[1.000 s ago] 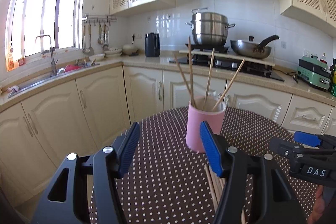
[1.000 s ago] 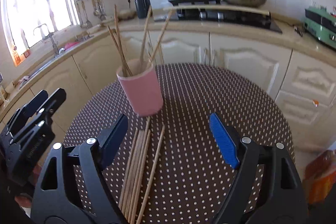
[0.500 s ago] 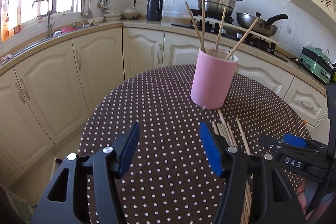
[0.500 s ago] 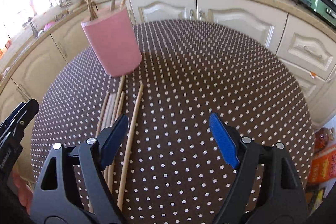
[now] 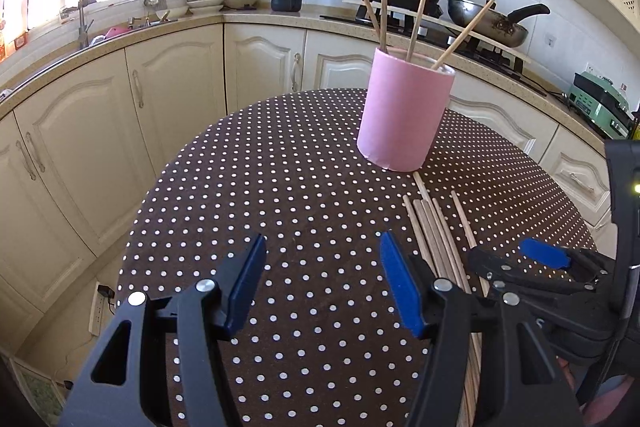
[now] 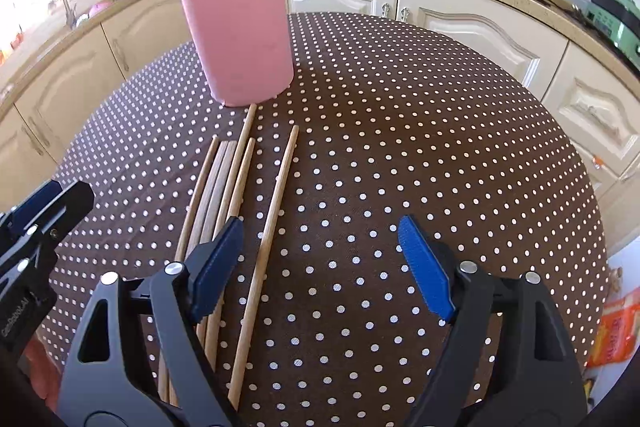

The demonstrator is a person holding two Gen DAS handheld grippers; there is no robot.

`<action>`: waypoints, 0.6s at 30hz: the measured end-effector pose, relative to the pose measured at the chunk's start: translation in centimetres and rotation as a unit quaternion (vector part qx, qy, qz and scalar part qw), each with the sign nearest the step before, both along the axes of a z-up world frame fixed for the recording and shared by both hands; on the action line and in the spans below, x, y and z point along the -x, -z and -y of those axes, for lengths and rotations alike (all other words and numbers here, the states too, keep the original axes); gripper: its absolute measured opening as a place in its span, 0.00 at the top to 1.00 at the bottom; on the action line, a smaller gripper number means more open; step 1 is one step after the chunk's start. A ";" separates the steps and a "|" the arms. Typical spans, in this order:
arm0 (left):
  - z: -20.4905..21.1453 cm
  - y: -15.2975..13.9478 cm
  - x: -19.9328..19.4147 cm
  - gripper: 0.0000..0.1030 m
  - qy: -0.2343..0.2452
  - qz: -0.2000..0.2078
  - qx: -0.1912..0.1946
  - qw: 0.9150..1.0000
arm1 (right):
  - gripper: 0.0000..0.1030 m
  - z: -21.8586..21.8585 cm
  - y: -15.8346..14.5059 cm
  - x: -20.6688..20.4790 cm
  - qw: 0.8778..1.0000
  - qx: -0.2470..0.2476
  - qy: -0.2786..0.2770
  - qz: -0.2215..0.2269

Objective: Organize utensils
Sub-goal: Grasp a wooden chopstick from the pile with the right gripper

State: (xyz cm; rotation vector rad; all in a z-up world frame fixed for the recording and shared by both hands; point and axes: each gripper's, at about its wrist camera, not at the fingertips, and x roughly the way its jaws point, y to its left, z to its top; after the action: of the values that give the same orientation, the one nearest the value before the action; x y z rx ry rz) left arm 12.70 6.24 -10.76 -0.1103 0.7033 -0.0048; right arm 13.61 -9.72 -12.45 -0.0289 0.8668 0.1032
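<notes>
In front of the pink cup on the dotted worktop lie loose chopsticks; 4 more stand inside it. The right hand-held gripper is closing, 1 chopstick between its jaws untouched. The left hand-held gripper hangs apart, empty.

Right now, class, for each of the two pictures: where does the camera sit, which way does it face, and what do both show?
Left wrist: on the left gripper, facing across the dotted table towards the stove; the right gripper shows at the right edge.
Right wrist: on the right gripper, tilted down over loose chopsticks, jaws closing, nothing pressed.
Shared: the pink holder, table and chopsticks.
</notes>
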 end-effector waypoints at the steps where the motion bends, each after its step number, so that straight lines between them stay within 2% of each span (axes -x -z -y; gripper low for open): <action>1: 0.2 0.0 -0.1 0.43 0.002 -0.001 -0.001 1.000 | 0.51 -0.2 -0.1 -0.1 1.000 0.003 0.000 0.002; 2: 0.3 0.1 -0.2 0.43 0.004 -0.004 0.000 1.000 | 0.67 -0.4 -0.2 -0.1 1.000 0.005 -0.004 0.004; 5: 0.4 0.3 -0.2 0.43 0.008 -0.010 0.005 1.000 | 0.75 -0.5 -0.3 0.1 1.000 0.012 -0.012 0.005; 7: 0.6 0.2 -0.4 0.43 0.014 -0.014 0.009 1.000 | 0.89 -0.4 -0.4 0.1 1.000 0.006 -0.020 0.006; 13: 1.5 0.1 -0.6 0.43 0.057 -0.027 0.023 0.998 | 0.94 1.7 -0.3 -0.3 0.999 -0.049 -0.020 0.000; 18: 3.0 0.6 -1.1 0.43 0.081 -0.055 0.015 0.995 | 0.94 2.7 -0.4 0.4 0.998 -0.061 -0.019 -0.001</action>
State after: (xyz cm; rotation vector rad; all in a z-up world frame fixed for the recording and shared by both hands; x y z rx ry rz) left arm 13.81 3.21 -11.41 -0.0833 0.8214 -0.1659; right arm 13.16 -12.46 -12.07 0.0694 0.8615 0.1922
